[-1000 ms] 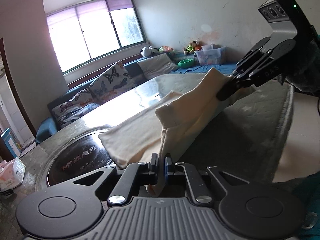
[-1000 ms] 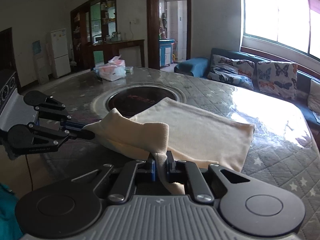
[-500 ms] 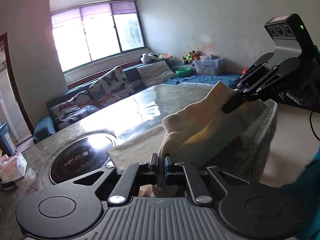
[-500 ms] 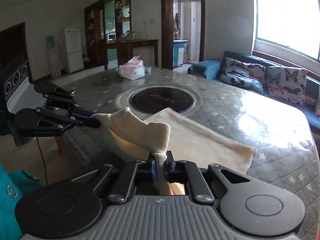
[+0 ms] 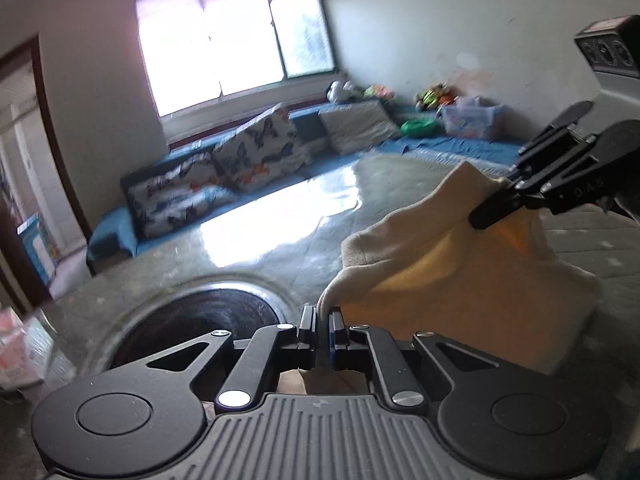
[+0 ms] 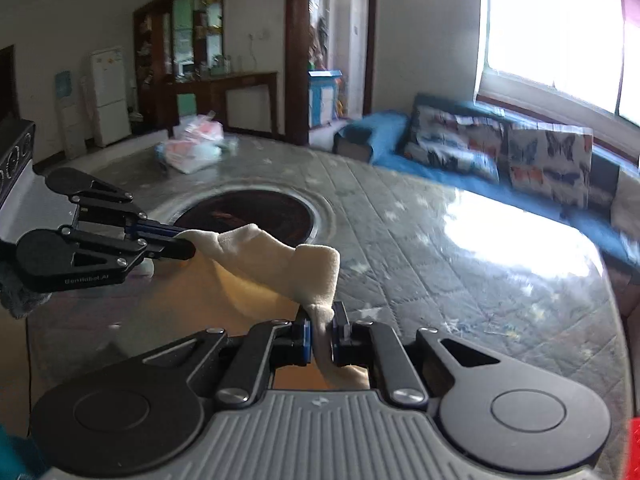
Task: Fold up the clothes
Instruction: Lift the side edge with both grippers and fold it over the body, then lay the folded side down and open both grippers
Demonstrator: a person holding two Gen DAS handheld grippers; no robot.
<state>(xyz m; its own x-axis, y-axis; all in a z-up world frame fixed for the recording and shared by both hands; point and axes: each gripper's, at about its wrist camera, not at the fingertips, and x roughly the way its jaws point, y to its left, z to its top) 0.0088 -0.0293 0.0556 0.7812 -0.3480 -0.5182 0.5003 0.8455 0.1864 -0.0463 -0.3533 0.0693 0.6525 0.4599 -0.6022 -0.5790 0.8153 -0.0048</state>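
A cream fleece garment [image 5: 452,280] hangs in the air between my two grippers, lifted clear of the table. My left gripper [image 5: 322,322] is shut on one corner of the garment. My right gripper [image 6: 320,326] is shut on the other corner of the same garment [image 6: 276,264]. The right gripper also shows at the right of the left wrist view [image 5: 494,210], and the left gripper shows at the left of the right wrist view [image 6: 180,246]. The cloth sags between them and its lower part is hidden behind the gripper bodies.
A grey quilted round table [image 6: 460,272] with a dark round hotplate [image 6: 256,212] in its middle lies below. A pink and white bag [image 6: 196,148] sits at its far side. A blue sofa with butterfly cushions [image 5: 224,176] runs under the window.
Both grippers have risen and pulled back with the garment. The cloth that lay spread on the table now hangs off it between them.
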